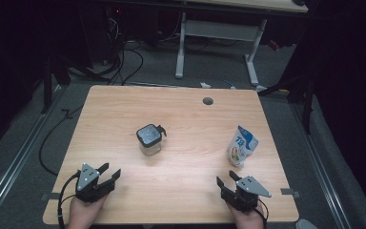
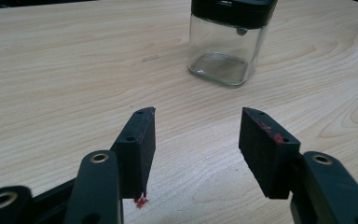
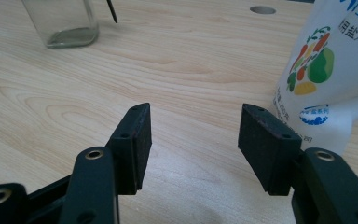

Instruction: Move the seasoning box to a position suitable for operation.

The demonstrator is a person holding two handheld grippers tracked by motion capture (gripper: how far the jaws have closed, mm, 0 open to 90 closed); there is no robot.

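glass jar (image 2: pixel 227 44) stands ahead of the open left claw (image 2: pixel 196 140).

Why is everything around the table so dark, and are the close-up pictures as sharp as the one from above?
High view: light falls on the table, the room around is nearly black, and the glass jar looks small and soft. Left gripper view: jar and wood grain fairly crisp. Right gripper view: the white pouch is bright, its print readable.
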